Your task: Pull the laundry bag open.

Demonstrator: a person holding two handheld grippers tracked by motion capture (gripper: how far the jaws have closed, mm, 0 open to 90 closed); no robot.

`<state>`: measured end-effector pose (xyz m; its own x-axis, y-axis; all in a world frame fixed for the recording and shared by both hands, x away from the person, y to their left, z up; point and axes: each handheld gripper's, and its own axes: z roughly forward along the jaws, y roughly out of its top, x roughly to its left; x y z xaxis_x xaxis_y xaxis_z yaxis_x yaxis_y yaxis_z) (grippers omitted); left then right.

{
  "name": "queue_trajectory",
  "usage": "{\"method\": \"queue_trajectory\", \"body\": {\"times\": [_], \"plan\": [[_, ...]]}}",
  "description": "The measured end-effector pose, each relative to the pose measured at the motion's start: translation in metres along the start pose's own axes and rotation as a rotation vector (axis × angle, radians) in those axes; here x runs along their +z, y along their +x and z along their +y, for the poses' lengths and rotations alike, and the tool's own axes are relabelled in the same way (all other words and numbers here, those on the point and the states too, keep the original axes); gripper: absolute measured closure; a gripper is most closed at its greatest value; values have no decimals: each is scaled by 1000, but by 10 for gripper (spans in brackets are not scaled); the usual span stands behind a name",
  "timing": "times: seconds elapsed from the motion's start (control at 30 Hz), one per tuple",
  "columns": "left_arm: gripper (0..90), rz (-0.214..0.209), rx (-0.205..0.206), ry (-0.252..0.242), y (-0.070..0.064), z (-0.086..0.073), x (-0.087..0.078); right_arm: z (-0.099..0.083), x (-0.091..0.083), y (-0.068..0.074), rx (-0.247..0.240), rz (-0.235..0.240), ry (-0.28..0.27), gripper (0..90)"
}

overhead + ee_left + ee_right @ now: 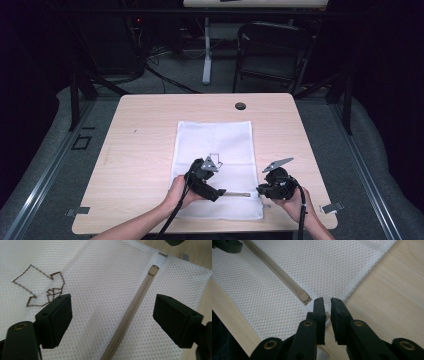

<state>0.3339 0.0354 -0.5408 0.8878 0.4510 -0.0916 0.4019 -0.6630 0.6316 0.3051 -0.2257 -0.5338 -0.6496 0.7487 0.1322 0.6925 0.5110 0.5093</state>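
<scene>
A white mesh bag (215, 145) lies flat on the wooden table (145, 135), with a brown stitched outline logo (37, 287) on it. Its tan zipper (135, 307) runs along the near edge, and the slider (304, 297) sits at the end by a white tab (160, 258). My left gripper (219, 192) (113, 306) hovers open just above the bag, its jaws standing either side of the zipper. My right gripper (260, 189) (327, 301) is at the bag's right edge, jaws almost together, pinching the fabric just past the slider.
A round cable hole (240, 106) sits near the table's far edge. Metal clips (331, 207) hang at the near corners. A dark chair (272, 50) and a table leg (206, 50) stand beyond the table. Bare wood lies to the left and right of the bag.
</scene>
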Motion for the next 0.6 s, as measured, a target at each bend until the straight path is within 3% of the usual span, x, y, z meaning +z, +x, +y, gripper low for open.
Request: {"method": "queue_trajectory", "body": {"times": [0.1,0.23,0.47,0.6], "plan": [[188,-18,28,11,-4,6,9,1,4,2,-19,1,12,900],[215,-36,47,11,-9,12,17,0,10,3,-43,8,40,900],[366,-83,98,-4,-17,18,29,-1,19,1,-39,14,50,900],[436,-101,105,-10,-17,19,34,0,21,2,-47,30,38,900]]}}
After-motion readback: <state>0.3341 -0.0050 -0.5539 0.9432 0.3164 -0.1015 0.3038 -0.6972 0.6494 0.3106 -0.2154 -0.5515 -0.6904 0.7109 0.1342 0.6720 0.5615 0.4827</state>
